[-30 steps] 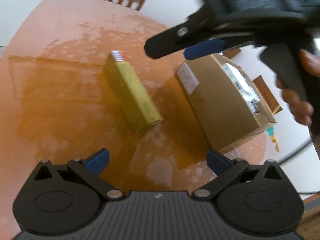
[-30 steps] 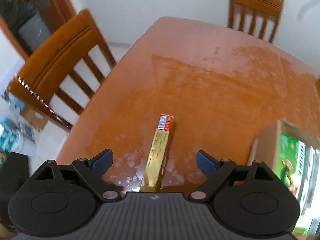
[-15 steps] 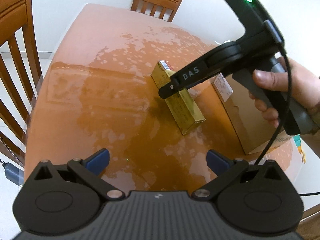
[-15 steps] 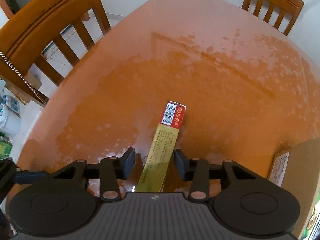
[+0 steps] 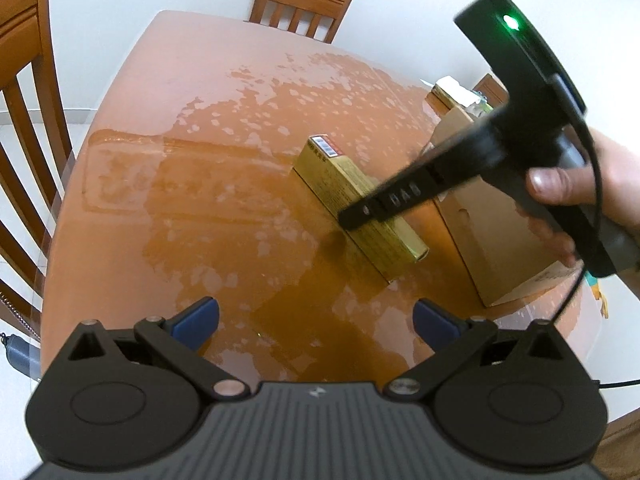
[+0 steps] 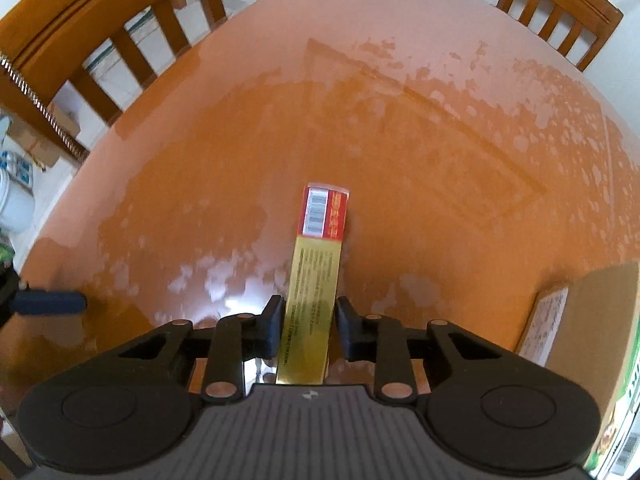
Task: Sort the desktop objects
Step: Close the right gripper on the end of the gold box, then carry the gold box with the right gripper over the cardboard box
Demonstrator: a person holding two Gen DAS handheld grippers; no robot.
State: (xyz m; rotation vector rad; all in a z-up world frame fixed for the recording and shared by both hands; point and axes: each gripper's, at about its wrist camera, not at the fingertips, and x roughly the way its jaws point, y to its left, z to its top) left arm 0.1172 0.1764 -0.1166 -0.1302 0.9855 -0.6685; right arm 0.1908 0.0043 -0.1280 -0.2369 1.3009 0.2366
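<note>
A long gold box (image 6: pixel 320 272) with a red barcode end lies on the orange table (image 6: pixel 400 140). My right gripper (image 6: pixel 306 312) points steeply down over its near half, jaws closing, with both pads against the box's long sides. In the left wrist view the same gold box (image 5: pixel 340 176) lies mid-table, and the right gripper's black finger (image 5: pixel 360 216) crosses it, held by a hand (image 5: pixel 580 184). My left gripper (image 5: pixel 314 316) hangs open above bare table in front of the box, nothing between its blue pads.
An open cardboard box (image 5: pixel 492 248) with packets inside stands right of the gold box, close beside it (image 6: pixel 592 320). Wooden chairs stand at the far end (image 5: pixel 300 4) and the left side (image 5: pixel 24 100) of the table. A cable hangs from the right gripper's handle.
My right gripper has come down over the gold box and its jaws have closed from wide apart onto the box's sides. The left gripper has stayed open, its view shifted slightly.
</note>
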